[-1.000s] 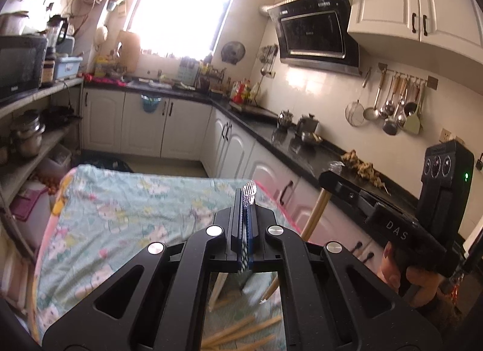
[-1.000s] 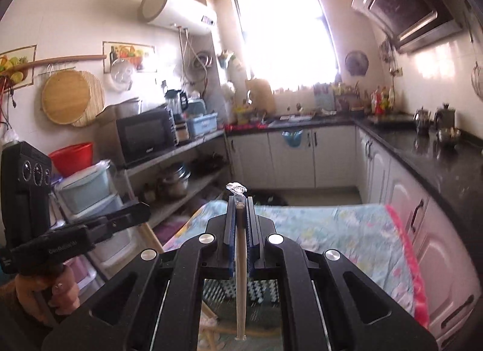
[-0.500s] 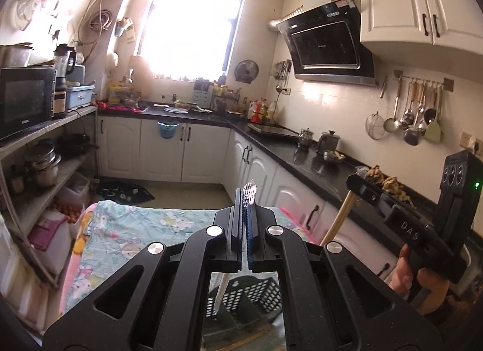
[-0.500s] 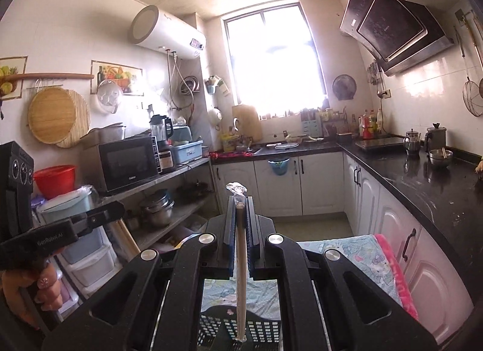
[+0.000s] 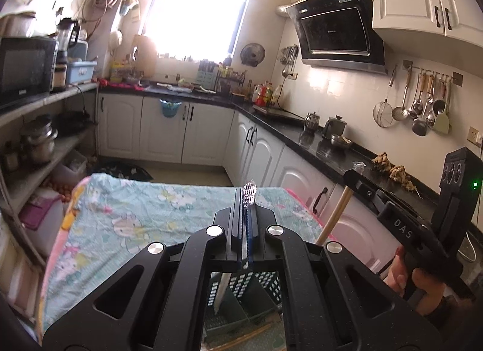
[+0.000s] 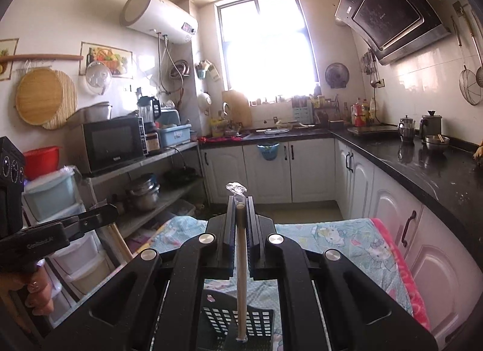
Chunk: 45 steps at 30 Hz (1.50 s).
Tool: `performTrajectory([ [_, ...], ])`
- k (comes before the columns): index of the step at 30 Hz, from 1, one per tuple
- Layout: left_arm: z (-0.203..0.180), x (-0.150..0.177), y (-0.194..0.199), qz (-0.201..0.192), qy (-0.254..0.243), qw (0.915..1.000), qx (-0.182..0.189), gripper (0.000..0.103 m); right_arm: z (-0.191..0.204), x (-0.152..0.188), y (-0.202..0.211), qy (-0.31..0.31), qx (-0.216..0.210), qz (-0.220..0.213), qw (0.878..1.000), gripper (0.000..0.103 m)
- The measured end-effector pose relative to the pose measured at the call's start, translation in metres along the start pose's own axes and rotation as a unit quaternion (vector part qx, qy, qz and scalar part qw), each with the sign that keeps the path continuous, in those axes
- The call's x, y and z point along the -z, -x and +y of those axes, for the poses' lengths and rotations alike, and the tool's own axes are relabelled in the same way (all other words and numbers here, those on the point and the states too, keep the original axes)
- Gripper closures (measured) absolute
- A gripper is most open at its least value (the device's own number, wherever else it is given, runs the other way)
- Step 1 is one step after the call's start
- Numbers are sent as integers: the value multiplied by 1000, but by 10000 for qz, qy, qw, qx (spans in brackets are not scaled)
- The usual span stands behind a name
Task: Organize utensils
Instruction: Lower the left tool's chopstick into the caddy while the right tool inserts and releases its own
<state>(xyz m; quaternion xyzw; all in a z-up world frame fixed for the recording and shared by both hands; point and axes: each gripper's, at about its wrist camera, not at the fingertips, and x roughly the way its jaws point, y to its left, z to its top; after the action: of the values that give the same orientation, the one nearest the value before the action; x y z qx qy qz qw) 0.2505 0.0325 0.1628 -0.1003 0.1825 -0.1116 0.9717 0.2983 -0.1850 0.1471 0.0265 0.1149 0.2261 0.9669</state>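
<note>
My left gripper (image 5: 245, 200) is shut on a metal utensil (image 5: 249, 194) with a textured handle; its blade end hangs down over a dark green slotted utensil basket (image 5: 256, 293). My right gripper (image 6: 240, 203) is shut on a plastic-wrapped wooden chopstick (image 6: 241, 266) that hangs down above the same basket (image 6: 241, 323). The right gripper also shows at the right of the left wrist view (image 5: 353, 177), with the chopstick (image 5: 333, 219) below it. The left gripper shows at the left of the right wrist view (image 6: 108, 210).
The basket stands on a table with a light blue cartoon cloth (image 5: 126, 218). Loose wooden chopsticks (image 5: 256, 333) lie beside the basket. White cabinets and a black counter (image 5: 326, 145) run on the right. Shelves with a microwave (image 6: 111, 142) stand on the left.
Both grippers have tilted and shifted over the basket while still holding their utensils; the basket has come into view under them.
</note>
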Motion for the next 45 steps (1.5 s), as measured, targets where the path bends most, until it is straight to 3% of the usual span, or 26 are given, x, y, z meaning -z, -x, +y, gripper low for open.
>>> performTrajectory([
  [15, 9, 38, -17, 230, -15, 9997, -123, 103, 3, 42, -20, -51, 134, 449, 9989, 96],
  [16, 10, 40, -18, 253, 4, 9996, -122, 103, 2, 44, -21, -58, 146, 465, 9988, 94],
  [20, 17, 46, -19, 338, 132, 9992, -176, 102, 0, 50, -18, -149, 265, 479, 9984, 69],
  [22, 19, 48, -19, 371, 192, 9989, -198, 96, 0, 51, -17, -162, 281, 512, 9982, 66],
  [24, 21, 50, -17, 378, 210, 9987, -258, 79, -1, 53, -16, -201, 326, 580, 9976, 59],
  [31, 24, 54, 0, 201, 237, 9986, -431, 51, -3, 54, -5, -263, 350, 633, 9970, 47],
  [33, 27, 55, 7, 140, 252, 9983, -501, 35, -4, 54, -1, -293, 374, 659, 9967, 44],
  [36, 31, 56, 14, 104, 364, 9977, -565, 23, -5, 55, 6, -318, 375, 682, 9965, 40],
  [41, 39, 59, 30, 35, 552, 9970, -534, 13, -6, 55, 22, -342, 353, 693, 9964, 37],
  [45, 43, 63, 42, -18, 645, 9966, -521, 11, -6, 58, 35, -306, 343, 716, 9964, 35],
])
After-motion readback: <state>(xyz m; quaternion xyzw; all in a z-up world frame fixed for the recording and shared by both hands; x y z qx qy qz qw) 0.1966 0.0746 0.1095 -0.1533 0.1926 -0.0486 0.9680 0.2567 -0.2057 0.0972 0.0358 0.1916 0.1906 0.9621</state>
